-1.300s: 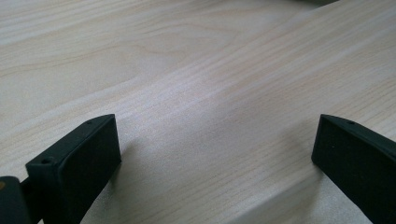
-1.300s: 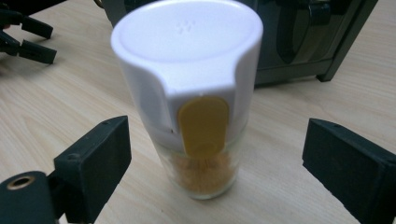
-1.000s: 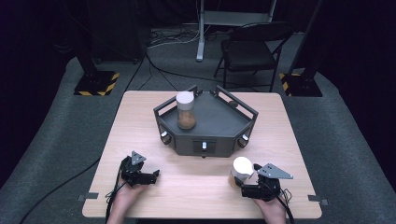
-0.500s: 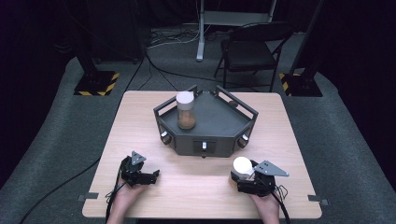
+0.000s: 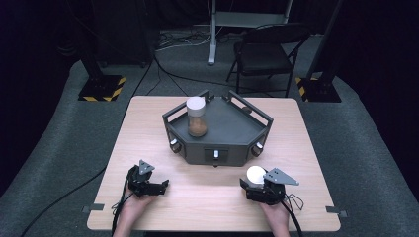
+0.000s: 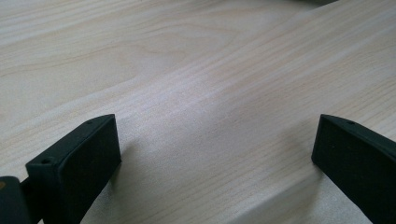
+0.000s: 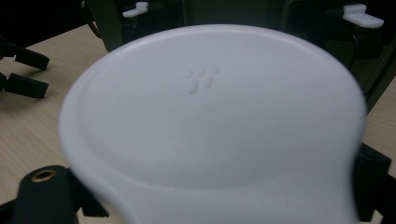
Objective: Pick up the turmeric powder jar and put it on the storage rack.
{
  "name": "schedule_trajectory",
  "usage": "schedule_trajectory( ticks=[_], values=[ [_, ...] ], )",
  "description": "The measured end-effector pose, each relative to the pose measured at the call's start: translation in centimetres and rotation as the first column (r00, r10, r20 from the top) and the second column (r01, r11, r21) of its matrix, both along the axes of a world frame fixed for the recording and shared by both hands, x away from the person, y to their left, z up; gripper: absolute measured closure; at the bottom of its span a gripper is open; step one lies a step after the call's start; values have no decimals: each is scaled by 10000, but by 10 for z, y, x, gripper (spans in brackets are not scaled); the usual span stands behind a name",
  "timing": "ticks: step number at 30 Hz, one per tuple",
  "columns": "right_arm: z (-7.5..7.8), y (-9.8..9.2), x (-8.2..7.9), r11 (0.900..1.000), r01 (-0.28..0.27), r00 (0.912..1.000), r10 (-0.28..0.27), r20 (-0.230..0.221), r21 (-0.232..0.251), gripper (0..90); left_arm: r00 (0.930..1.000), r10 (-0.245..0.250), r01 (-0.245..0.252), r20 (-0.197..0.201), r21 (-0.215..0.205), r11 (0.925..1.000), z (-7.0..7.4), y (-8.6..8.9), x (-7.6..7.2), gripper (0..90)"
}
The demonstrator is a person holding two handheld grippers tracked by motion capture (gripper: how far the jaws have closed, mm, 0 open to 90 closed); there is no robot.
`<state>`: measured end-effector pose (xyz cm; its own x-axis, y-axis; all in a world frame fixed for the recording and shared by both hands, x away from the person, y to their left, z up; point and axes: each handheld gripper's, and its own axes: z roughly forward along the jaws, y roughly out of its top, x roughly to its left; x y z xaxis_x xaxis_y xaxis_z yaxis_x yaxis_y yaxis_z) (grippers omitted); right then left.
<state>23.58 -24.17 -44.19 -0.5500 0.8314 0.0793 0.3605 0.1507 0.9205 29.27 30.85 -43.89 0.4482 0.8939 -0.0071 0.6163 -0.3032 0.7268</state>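
Note:
A jar with a white lid (image 5: 255, 174) stands on the wooden table (image 5: 148, 128) at the front right. My right gripper (image 5: 253, 182) is round it, and its jaws have just been closing with the jar between them. In the right gripper view the lid (image 7: 210, 116) spreads wide and close over the jaws. A second jar (image 5: 196, 116), white-lidded with brown contents, stands upright in the dark tray (image 5: 232, 133). My left gripper (image 5: 162, 186) rests low at the front left, open over bare wood (image 6: 210, 158).
The dark tray has raised rails and sits mid-table, just behind both grippers. A folding chair (image 5: 264, 49) and a stand pole (image 5: 212, 29) are beyond the far edge. Bare wood lies between the two grippers.
The right gripper has slid a little left and down, drawing in round the white-lidded jar. The left gripper has kept still.

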Motion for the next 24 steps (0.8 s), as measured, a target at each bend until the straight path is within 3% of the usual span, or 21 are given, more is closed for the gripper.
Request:
schedule_trajectory(
  ticks=[6,16,24],
  values=[
    [-8,-2,-1,9996,-207,9992,201,343,178,278,10000,-5,5,0,1,10000,0,0,0,10],
    [-1,3,-1,9994,-233,9989,243,413,-240,290,10000,-6,6,-1,1,10000,0,0,0,10],
    [12,3,3,9993,-260,9984,273,495,-262,293,10000,-5,5,-1,1,10000,0,0,0,10]
  ],
)
